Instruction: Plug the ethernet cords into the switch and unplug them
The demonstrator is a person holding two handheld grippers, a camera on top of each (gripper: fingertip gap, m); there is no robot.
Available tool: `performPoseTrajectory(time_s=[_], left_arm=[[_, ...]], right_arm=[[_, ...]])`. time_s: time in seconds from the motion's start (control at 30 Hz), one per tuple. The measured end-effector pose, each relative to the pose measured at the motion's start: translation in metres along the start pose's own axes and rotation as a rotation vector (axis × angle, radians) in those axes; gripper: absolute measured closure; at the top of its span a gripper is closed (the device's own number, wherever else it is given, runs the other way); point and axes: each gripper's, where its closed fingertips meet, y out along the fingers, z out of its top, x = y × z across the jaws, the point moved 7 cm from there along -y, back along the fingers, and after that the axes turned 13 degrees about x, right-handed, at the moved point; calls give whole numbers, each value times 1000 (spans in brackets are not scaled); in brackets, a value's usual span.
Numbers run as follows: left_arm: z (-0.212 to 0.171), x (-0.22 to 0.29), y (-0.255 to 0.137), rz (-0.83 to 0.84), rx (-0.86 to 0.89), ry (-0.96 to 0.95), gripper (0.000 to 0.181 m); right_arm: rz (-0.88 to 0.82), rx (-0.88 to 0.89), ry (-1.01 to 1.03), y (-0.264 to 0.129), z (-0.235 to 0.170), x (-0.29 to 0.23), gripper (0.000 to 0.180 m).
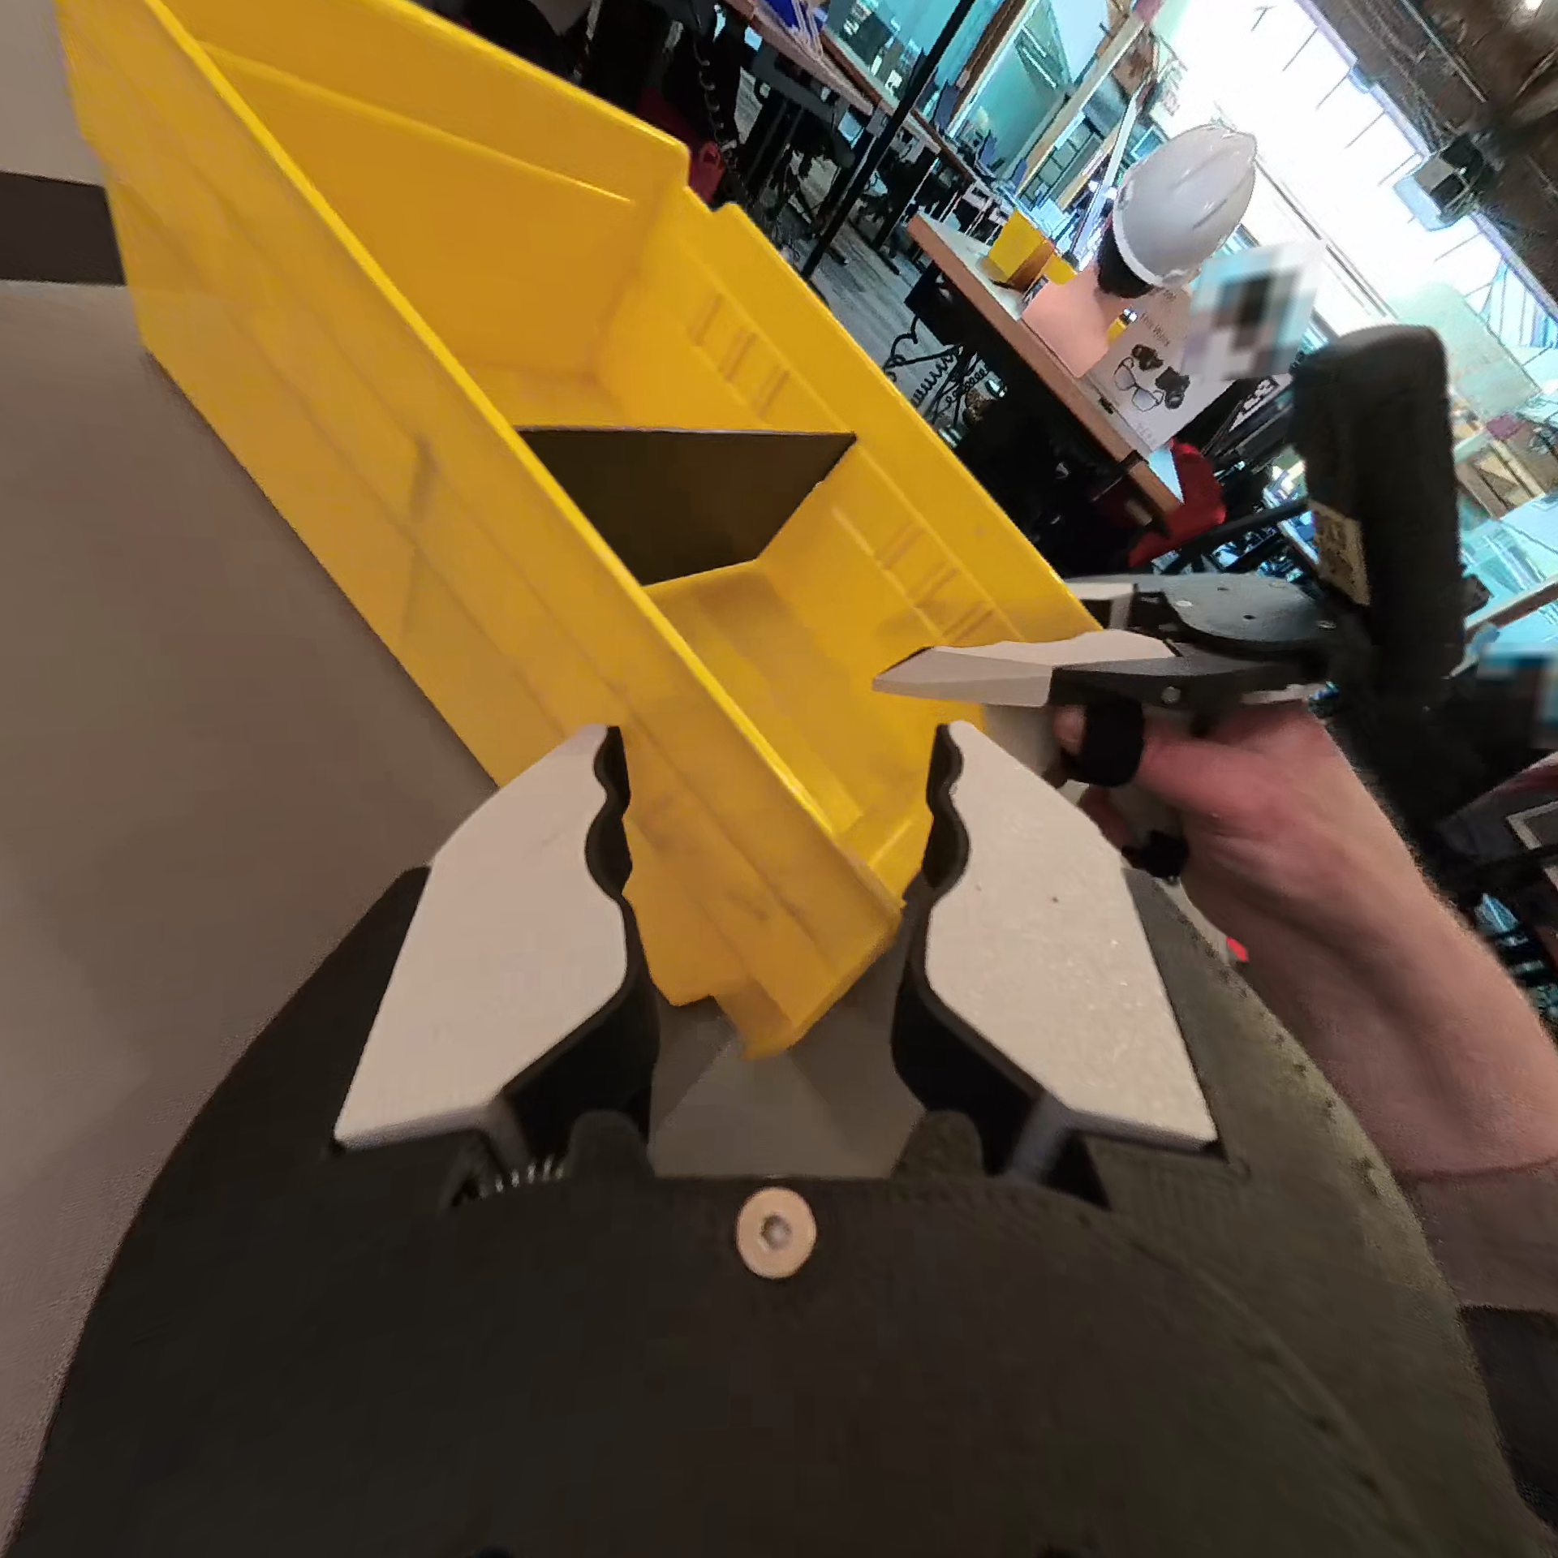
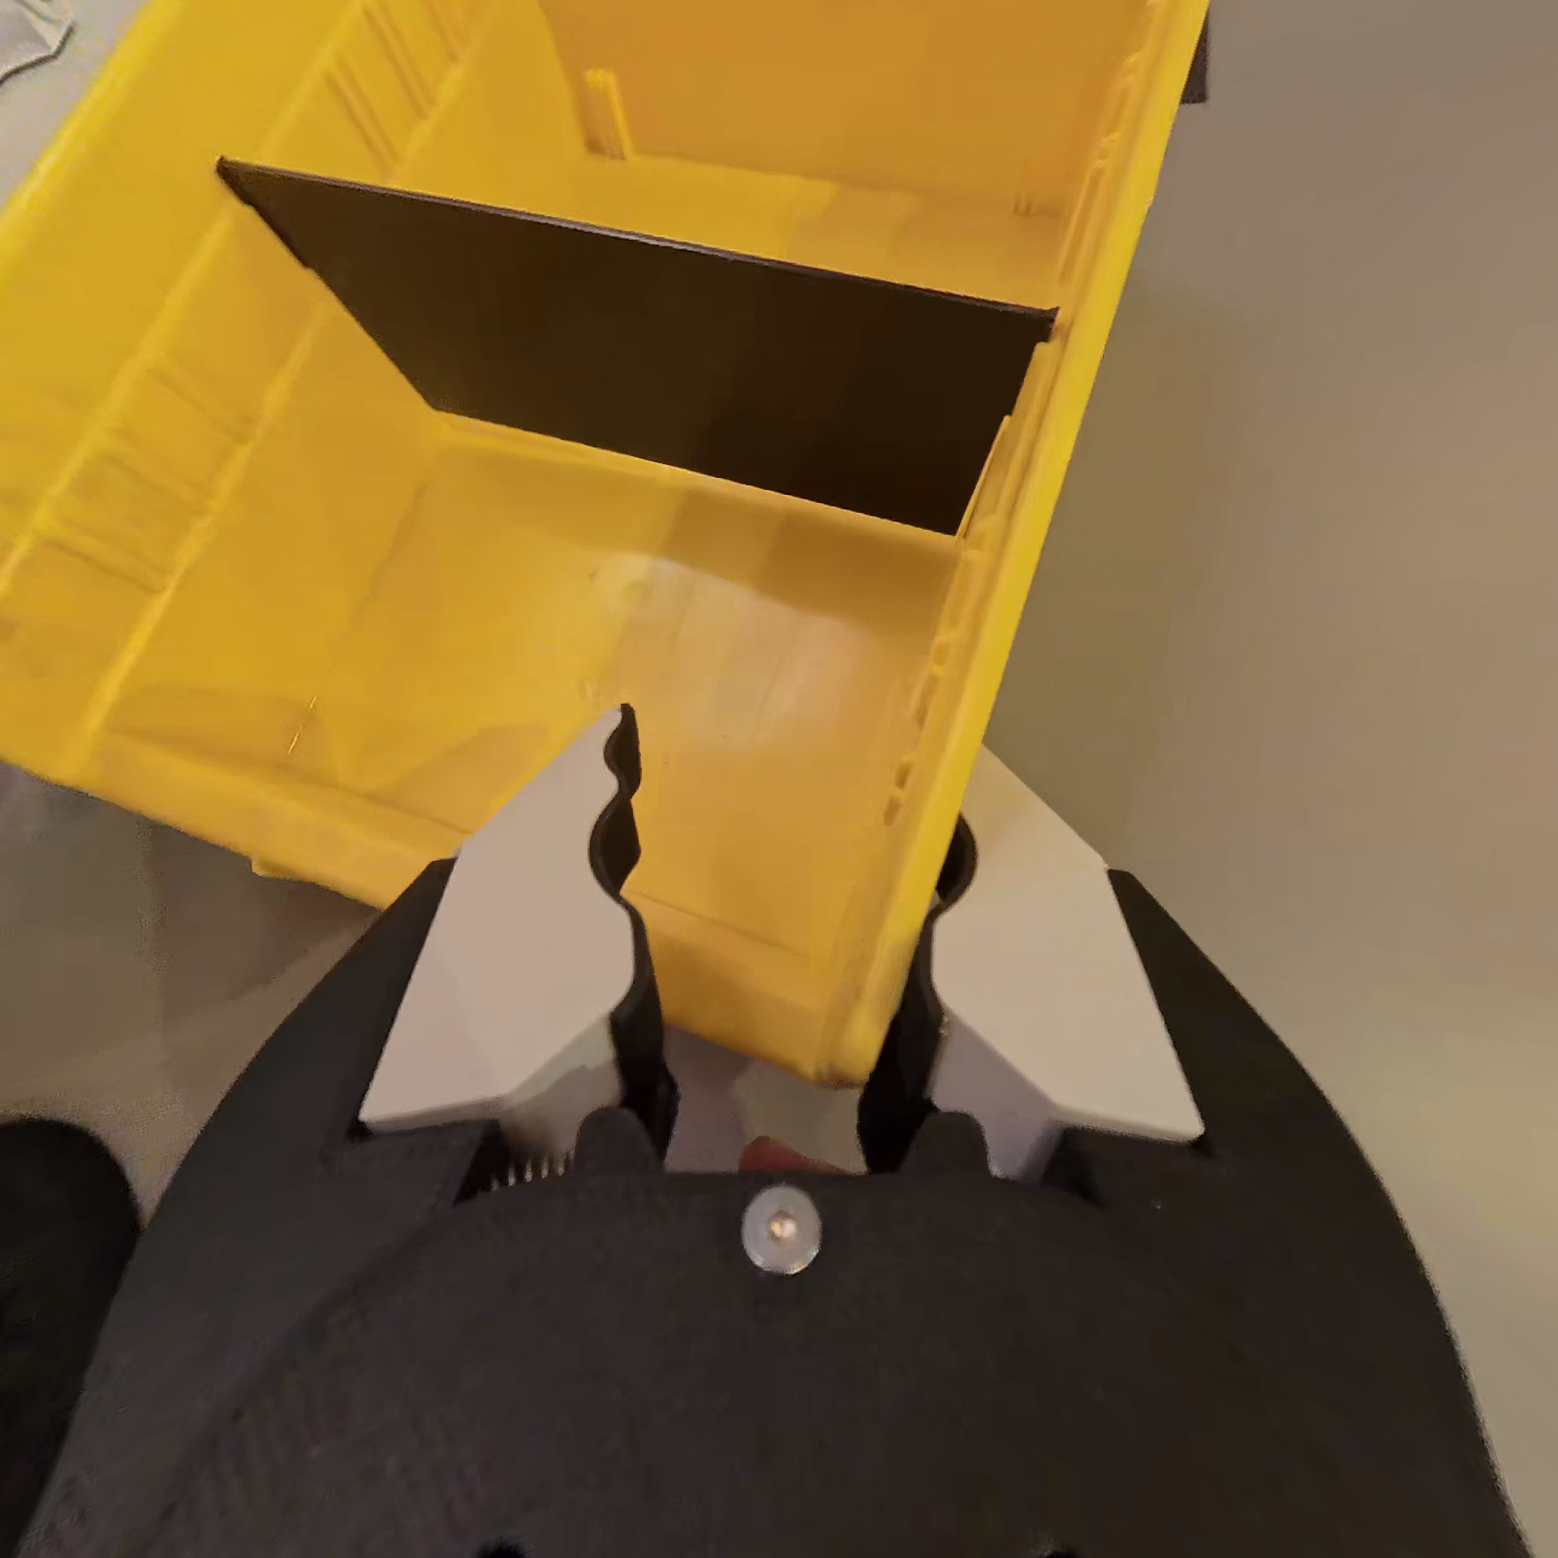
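Observation:
No ethernet cord or switch is in view. A yellow plastic bin [image 1: 379, 337] with a black divider [image 1: 674, 497] lies on a grey table. My left gripper [image 1: 776, 742] is open, and its fingers straddle the bin's near corner. My right gripper [image 1: 986, 641], held by a hand [image 1: 1265, 843], reaches over the bin's right wall. In the right wrist view the right gripper [image 2: 801, 742] is open astride that wall of the bin [image 2: 169, 506]. One finger is inside and the other is outside, partly hidden. The divider [image 2: 674, 354] crosses the bin ahead. Both compartments look empty.
The grey table [image 1: 169, 759] extends left of the bin. Behind it is a workshop with wooden tables, a white hard hat [image 1: 1189, 202] and boxes. A dark object [image 2: 51, 1265] sits at the lower left of the right wrist view.

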Motion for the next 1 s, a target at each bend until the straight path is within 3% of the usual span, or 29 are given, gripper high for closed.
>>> performPoseTrajectory(time_s=[0.43,0.53,0.67,0.77,0.87,1.0], left_arm=[[7,-2,87,50,110,-76,107],[13,2,85,17,120,-72,93],[41,12,63,11,229,73,82],[71,19,28,-30,302,176,87],[104,17,-16,-32,353,299,94],[147,0,-87,56,416,492,104]], right_arm=[[69,27,22,53,45,94,120],[95,35,32,50,49,96,96],[-24,207,31,9,63,112,82],[-110,336,-42,-39,82,102,80],[-53,401,-194,-69,112,48,84],[99,475,-409,-78,161,-55,89]])
